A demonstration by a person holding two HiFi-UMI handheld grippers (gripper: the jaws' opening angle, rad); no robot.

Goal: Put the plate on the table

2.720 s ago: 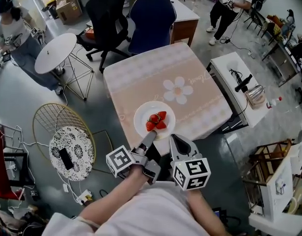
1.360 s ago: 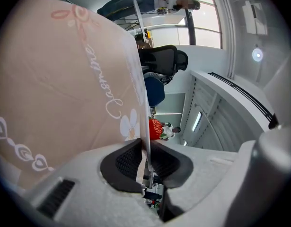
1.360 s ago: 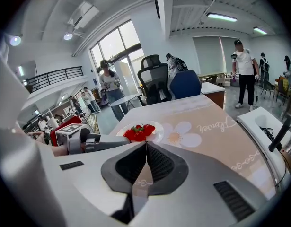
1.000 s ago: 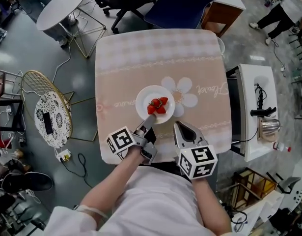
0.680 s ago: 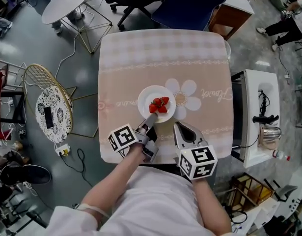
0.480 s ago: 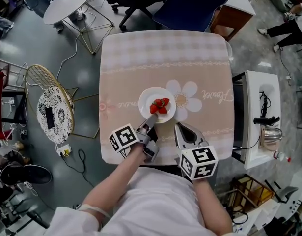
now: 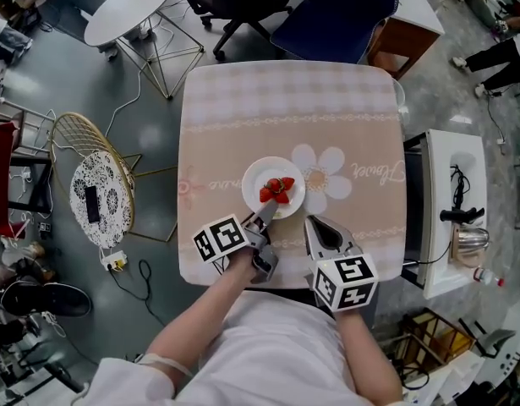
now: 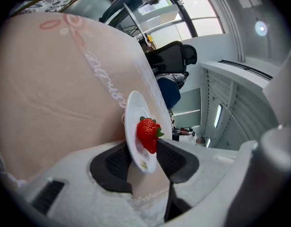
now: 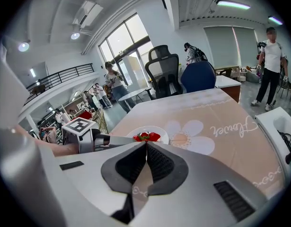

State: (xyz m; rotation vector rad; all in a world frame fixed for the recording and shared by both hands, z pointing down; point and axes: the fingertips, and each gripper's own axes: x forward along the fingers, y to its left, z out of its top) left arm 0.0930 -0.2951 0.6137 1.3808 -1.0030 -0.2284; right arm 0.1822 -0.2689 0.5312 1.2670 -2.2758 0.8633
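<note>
Sets plate [image 7: 254, 179] of strawberries [image 7: 276, 191] flat on worktop [image 7: 285, 108].
Has just been opening left tongs [image 7: 267, 215] around plate rim; holds right tongs [image 7: 313, 222] clenched, empty.

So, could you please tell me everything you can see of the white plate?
The plate is small, round, white and glossy, like ceramic or plastic, with a shallow raised rim. It seems to lie flat on the table, on its pink patterned cloth, beside a printed white flower and nearer the person's edge. Red strawberries sit in its middle. Its near rim stands between the jaws of the left gripper, which have just been opening; the pads do not seem to press on it.
</note>
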